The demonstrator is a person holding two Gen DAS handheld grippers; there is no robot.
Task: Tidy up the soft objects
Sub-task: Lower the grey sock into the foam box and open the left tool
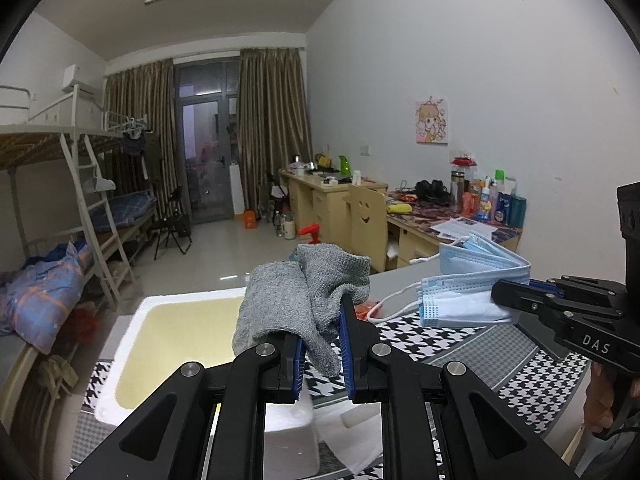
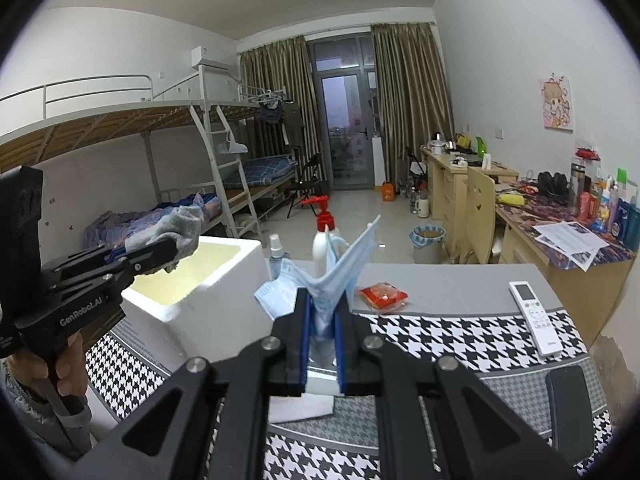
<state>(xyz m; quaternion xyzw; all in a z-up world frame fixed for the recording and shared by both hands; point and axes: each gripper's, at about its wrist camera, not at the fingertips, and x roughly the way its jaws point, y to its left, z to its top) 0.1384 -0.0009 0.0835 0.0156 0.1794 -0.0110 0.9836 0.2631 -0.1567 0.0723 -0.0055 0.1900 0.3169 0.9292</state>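
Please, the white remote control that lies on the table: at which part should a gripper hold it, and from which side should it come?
Probably at the middle of the remote control, across its narrow width, coming from above. It is a long slim bar lying flat on the patterned cloth, so only its two long edges give the fingers something to pinch. Both edges have free cloth beside them; the dark phone lies apart, nearer the camera.
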